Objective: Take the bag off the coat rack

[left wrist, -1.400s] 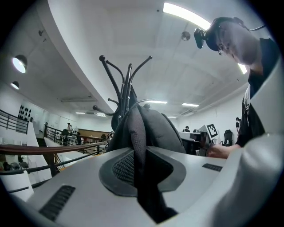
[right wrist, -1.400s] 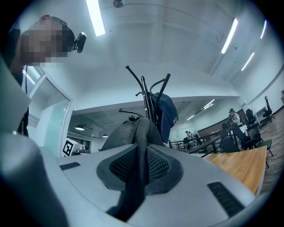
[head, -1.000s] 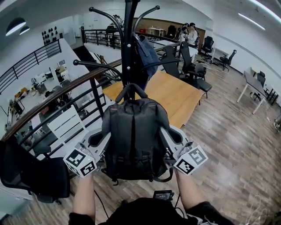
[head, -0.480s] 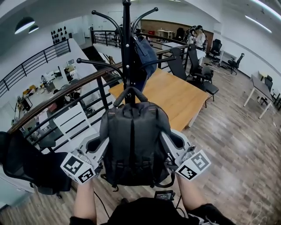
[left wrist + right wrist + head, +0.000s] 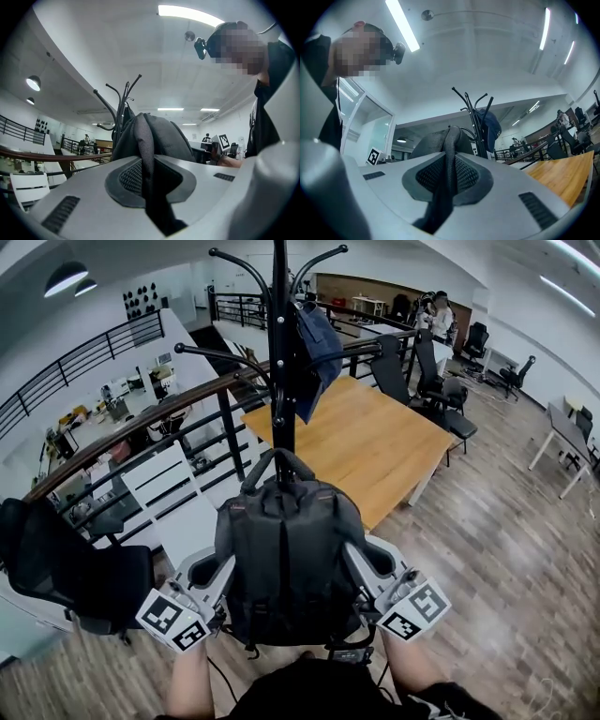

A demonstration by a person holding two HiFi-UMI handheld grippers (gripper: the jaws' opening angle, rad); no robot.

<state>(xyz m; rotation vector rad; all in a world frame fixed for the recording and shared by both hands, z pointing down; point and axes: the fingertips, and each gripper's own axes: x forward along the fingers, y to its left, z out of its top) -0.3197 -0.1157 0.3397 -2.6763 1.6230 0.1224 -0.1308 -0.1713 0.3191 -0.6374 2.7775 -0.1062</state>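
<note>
A dark grey backpack (image 5: 286,559) hangs between my two grippers in the head view, straight in front of the person's body. My left gripper (image 5: 216,573) is shut on its left shoulder strap (image 5: 143,154). My right gripper (image 5: 364,566) is shut on the right strap (image 5: 449,159). The bag's top handle (image 5: 278,463) stands up in front of the black coat rack pole (image 5: 279,362); none of the rack's hooks passes through it. In both gripper views the rack (image 5: 121,108) (image 5: 476,117) rises behind the backpack. A blue garment (image 5: 314,352) still hangs on the rack.
A dark handrail (image 5: 141,432) with black bars runs behind the rack. A wooden table (image 5: 366,442) stands to its right, with office chairs (image 5: 427,381) beyond. A black chair (image 5: 66,568) is at the near left, a white chair (image 5: 164,488) by the railing. People stand far back.
The backpack and both grippers have come lower and nearer to the person. The rack now sits higher and farther off. Both grips on the straps are unchanged.
</note>
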